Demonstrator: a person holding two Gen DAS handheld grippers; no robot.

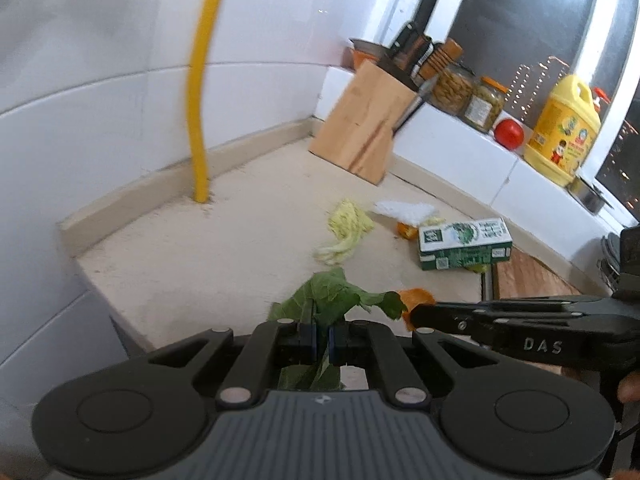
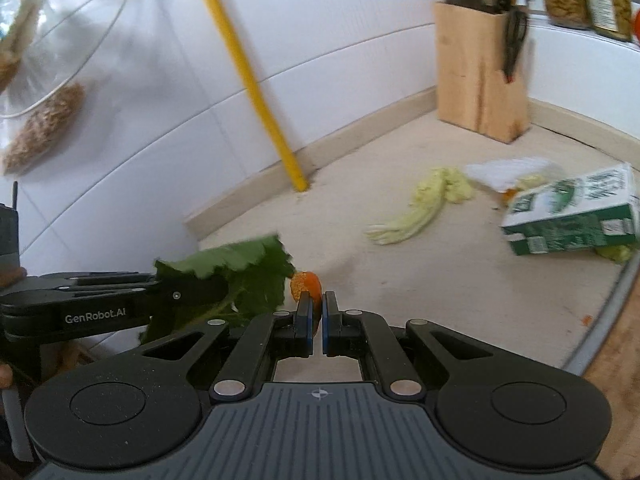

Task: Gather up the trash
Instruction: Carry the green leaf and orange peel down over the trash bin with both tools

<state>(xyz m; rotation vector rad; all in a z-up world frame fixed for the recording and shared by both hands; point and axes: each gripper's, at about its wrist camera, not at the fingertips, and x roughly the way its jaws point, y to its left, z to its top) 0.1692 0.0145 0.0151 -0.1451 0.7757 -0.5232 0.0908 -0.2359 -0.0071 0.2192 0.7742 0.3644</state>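
Note:
My left gripper (image 1: 323, 330) is shut on a green leaf (image 1: 332, 298), which sticks up between its blue pads and hangs below them. My right gripper (image 2: 317, 307) is shut on a piece of orange peel (image 2: 306, 284). Both are held above the beige counter (image 1: 224, 248). The right gripper (image 1: 416, 316) reaches in from the right in the left wrist view, with the orange peel (image 1: 418, 298) at its tip. Seen from the right wrist, the left gripper (image 2: 160, 294) holds the leaf (image 2: 240, 272) at the left. Pale yellow-green vegetable scraps (image 1: 346, 228), a white crumpled paper (image 1: 404, 210), another orange bit (image 1: 406, 230) and a green-and-white carton (image 1: 464, 242) lie on the counter.
A wooden knife block (image 1: 360, 120) stands in the counter's corner. A yellow pipe (image 1: 200, 120) rises from the counter by the tiled wall. On the ledge stand jars (image 1: 468, 96), a tomato (image 1: 509, 133) and a yellow bottle (image 1: 562, 132). A wooden board (image 1: 528, 276) lies at the right.

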